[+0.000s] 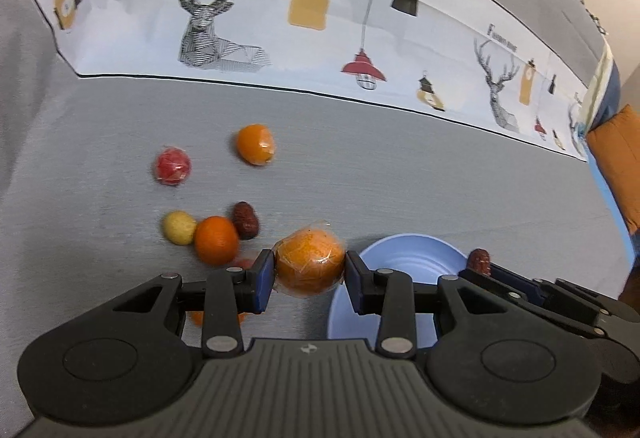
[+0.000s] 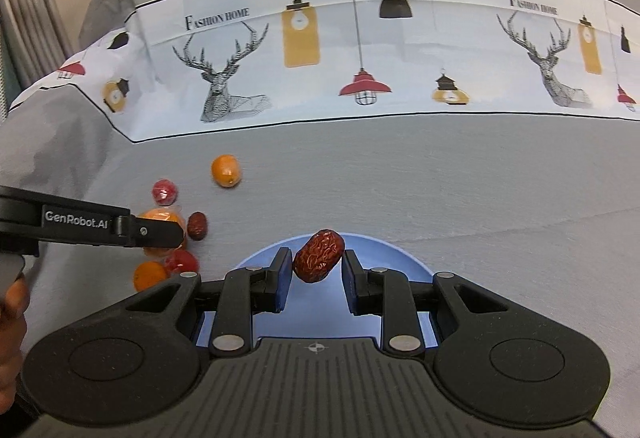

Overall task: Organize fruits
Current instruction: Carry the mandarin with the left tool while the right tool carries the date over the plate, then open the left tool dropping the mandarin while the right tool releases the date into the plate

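Wrapped orange: I have the film-wrapped orange [image 1: 310, 262] clamped in the left gripper [image 1: 309, 270]; its jaws are partly closed, pads pressing on both sides, holding it just left of the bowl's rim.
Red date: I have a wrinkled red date [image 2: 319, 255] pinched in the right gripper [image 2: 314, 270]; the jaws are nearly closed on it, and it sits tilted over the near part of the bowl.
Blue bowl: the blue bowl [image 2: 400, 258] stands on the table right under my right gripper; in the left view it lies to the right of the orange, with the right gripper at its far edge.
Loose fruit: on the grey cloth left of the bowl I see a plain orange [image 1: 216, 240], a small yellow fruit [image 1: 179, 227] touching it, and a second red date [image 1: 245, 220] just behind it.
Farther fruit: a wrapped red fruit [image 1: 172, 165] and another orange [image 1: 256, 143] lie apart, farther back.
Table: the table [image 2: 440, 177] wears a grey cloth with a white band of deer and lamp prints.
Hand: a person's hand [image 2: 12, 318] shows at the left edge of the right view.
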Demonstrator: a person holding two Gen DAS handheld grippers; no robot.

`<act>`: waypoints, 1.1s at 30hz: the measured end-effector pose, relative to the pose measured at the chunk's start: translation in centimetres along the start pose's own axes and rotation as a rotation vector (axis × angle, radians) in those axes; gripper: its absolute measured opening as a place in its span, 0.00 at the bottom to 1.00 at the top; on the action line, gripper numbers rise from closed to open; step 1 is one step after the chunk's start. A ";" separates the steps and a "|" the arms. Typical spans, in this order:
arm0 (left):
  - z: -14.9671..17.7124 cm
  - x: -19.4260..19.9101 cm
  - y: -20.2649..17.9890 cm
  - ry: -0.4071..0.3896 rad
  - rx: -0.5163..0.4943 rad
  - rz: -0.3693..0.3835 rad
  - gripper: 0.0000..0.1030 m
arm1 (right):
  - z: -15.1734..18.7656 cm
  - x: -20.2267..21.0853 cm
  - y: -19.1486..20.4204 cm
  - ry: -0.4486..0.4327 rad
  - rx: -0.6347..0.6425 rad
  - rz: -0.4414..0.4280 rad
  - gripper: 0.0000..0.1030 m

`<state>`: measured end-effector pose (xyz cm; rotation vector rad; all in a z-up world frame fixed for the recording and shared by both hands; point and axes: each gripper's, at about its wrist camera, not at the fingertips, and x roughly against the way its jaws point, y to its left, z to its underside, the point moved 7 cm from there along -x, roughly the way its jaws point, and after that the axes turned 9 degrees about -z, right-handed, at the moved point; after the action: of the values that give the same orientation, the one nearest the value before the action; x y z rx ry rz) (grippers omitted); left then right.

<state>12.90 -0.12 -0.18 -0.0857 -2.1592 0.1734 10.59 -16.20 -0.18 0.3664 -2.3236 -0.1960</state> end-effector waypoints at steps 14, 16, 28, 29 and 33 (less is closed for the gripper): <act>1.5 0.2 -4.5 0.000 -0.165 0.131 0.40 | -0.1 0.0 -1.0 0.005 -0.025 0.043 0.27; 1.8 0.2 -5.0 0.001 -0.188 0.139 0.40 | 0.0 0.0 -1.2 0.007 -0.031 0.049 0.27; 3.2 0.0 -7.1 0.001 -0.309 0.162 0.40 | 0.2 0.0 -2.2 0.014 -0.071 0.083 0.27; 3.2 0.0 -7.2 0.001 -0.311 0.163 0.40 | 0.2 0.0 -2.3 0.015 -0.074 0.084 0.27; 3.2 -0.2 -7.3 0.004 -0.319 0.161 0.40 | 0.2 -0.1 -2.4 0.013 -0.078 0.089 0.27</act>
<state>10.36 -7.61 -0.97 -0.4433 -2.1594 -0.0804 11.02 -18.46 -0.95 0.2242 -2.3059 -0.2391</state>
